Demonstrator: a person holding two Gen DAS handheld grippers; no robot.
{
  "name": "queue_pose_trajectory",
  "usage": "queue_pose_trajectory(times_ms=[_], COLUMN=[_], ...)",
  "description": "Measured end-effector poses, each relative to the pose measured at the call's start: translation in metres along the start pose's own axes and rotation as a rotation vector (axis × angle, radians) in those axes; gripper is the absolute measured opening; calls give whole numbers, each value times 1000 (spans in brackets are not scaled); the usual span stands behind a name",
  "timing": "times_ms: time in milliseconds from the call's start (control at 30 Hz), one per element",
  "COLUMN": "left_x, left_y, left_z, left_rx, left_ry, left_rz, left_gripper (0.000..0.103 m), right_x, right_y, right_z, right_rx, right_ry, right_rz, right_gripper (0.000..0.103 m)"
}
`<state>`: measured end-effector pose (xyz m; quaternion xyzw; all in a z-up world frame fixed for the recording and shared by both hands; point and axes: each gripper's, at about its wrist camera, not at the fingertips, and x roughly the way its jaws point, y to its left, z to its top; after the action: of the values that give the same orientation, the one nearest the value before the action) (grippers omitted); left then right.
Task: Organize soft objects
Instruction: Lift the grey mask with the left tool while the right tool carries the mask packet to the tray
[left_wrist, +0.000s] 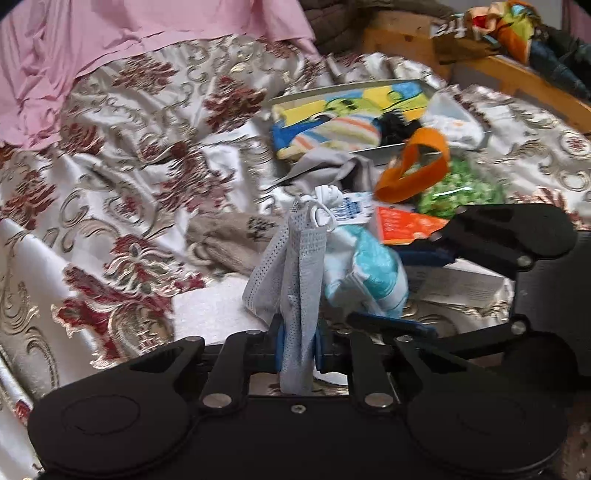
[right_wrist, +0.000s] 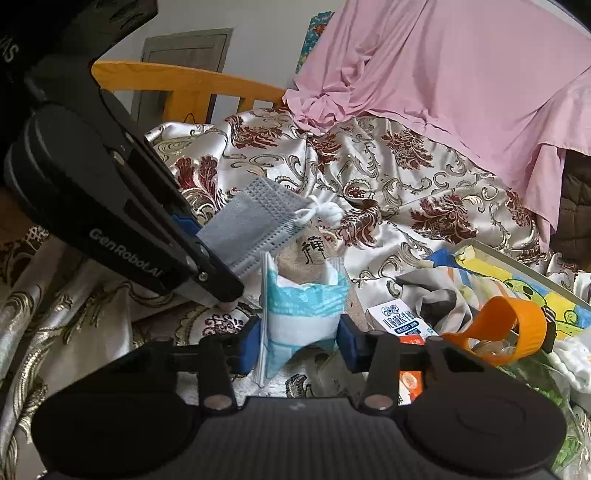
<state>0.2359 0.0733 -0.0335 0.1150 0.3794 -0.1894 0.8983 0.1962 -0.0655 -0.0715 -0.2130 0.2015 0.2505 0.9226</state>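
Beyond the left gripper (left_wrist: 298, 345), a tray (left_wrist: 354, 85) holds colourful cloths; its jaws pinch a folded grey mask (left_wrist: 295, 280), while the right gripper (right_wrist: 301, 338) clamps a teal-white packet (right_wrist: 303, 310)

Bed w/ silky cream floral cover (right_wrist: 388, 177), red-brown motifs; pink sheet (right_wrist: 443, 74) draped over top end. Orange wooden rail (right_wrist: 192, 79) behind. Pale wall (right_wrist: 266, 44), grey door (right_wrist: 184, 55). Soft daylight.

A bedroom in a home: a bed spread with a cream and red floral bedcover (right_wrist: 388, 173), a pink sheet (right_wrist: 443, 74) heaped over it, and a wooden bed rail (right_wrist: 192, 79) at the edge. A closed door (right_wrist: 184, 51) stands in the pale wall beyond.
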Motion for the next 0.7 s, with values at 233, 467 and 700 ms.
queue_pose_trajectory(times_ms=[233,467,700], left_x=[-13,-34,-56], left_y=[-15,-18,-30], left_z=[-3,2,5], left_rx=[82,24,-30], left_ry=[-77,-164,-242], left_rz=[22,43,81], left_gripper=[16,16,16], right_x=[-22,-47,-80], right_y=[-3,-15,-30], right_z=[0,2,7], right_rx=[13,45,54], right_ry=[-60,-99,-165], right_rz=[-31,-68,-144], right_gripper=[41,41,41])
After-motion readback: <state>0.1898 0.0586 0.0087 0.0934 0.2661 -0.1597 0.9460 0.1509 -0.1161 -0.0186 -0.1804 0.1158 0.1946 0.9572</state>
